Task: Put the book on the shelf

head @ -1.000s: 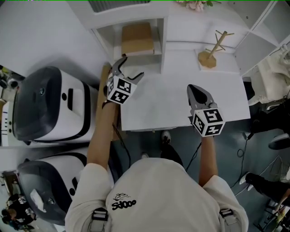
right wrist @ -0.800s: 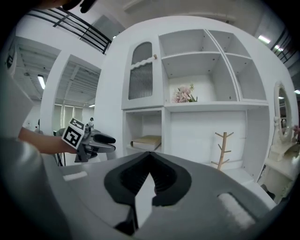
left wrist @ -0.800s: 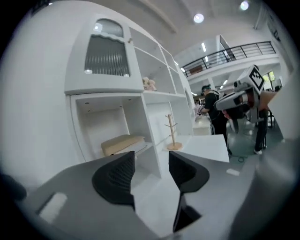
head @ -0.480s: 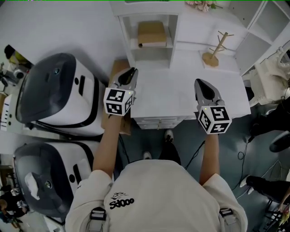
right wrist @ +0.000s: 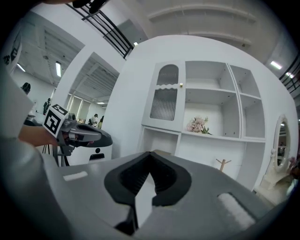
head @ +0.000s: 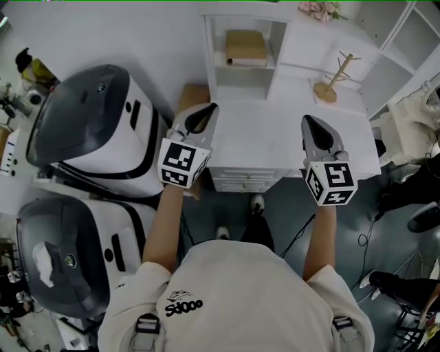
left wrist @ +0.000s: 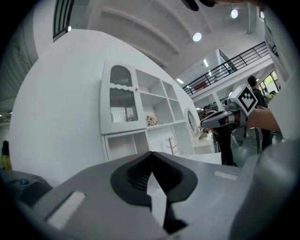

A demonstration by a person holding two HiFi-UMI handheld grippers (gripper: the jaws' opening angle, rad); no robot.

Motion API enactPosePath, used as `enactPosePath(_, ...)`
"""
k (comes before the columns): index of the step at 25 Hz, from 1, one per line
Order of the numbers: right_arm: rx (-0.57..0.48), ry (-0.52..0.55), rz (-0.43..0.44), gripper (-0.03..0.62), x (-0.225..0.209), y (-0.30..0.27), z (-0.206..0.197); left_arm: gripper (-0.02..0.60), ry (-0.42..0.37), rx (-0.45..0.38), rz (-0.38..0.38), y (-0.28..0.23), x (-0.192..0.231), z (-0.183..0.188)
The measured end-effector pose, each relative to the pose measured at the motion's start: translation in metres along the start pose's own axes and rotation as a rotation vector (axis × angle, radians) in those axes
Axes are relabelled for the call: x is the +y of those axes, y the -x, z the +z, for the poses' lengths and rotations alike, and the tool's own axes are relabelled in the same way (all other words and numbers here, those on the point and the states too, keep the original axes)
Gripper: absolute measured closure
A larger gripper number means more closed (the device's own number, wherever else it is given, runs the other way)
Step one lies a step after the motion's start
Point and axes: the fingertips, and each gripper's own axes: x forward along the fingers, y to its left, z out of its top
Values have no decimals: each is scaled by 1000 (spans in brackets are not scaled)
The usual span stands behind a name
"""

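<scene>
The tan book [head: 245, 47] lies flat inside the upper cubby of the white shelf unit [head: 213, 65] at the back of the desk. My left gripper [head: 204, 114] hovers over the desk's front left corner, well short of the shelf. Its jaws have just been closing and are shut with nothing between them, as the left gripper view [left wrist: 151, 154] also shows. My right gripper [head: 313, 126] hangs over the desk's right half, shut and empty [right wrist: 150, 153]. Neither gripper touches the book.
The white desk [head: 271, 134] carries a wooden mug tree [head: 333, 77] and pink flowers [head: 320, 8] at the back right. Two large white-and-black machines [head: 89, 130] [head: 65, 254] stand to the left. A brown box [head: 192, 93] sits beside the desk. White cabinets [right wrist: 211, 108] rise behind.
The left gripper was open near the shelf opening; it has pulled back from the shelf and its jaws have closed empty. Both grippers have risen. The book stays in the cubby.
</scene>
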Motion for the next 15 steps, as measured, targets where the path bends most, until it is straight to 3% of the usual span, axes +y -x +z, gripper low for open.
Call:
enactPosePath(5, -9, 22, -6, 592, 11, 10, 9, 565, -45, -29, 4, 16, -7, 13)
enactPosePath(15, -3, 37, -1, 592, 28, 14, 8, 565, -54, -18, 15, 32, -4, 10)
